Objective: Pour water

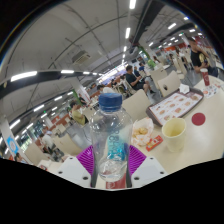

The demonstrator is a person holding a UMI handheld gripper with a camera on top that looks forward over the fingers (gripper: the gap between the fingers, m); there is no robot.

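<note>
The gripper [111, 165] clamps its purple pads [88, 157] around a clear plastic water bottle [109, 137], held upright with its blue cap [109, 100] on, likely so nothing spills before pouring. Just ahead and to the right, a pale paper cup [174, 131] stands apart on the table [190, 150], open room between them. Food trays [183, 100] and seated people lie beyond.

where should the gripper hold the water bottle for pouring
Grip the water bottle around its straight clear body, near the blue label, coming in level from the near side. It stands upright between the gripper fingers; the blue cap end is narrower, and the cup sits to its right.
</note>
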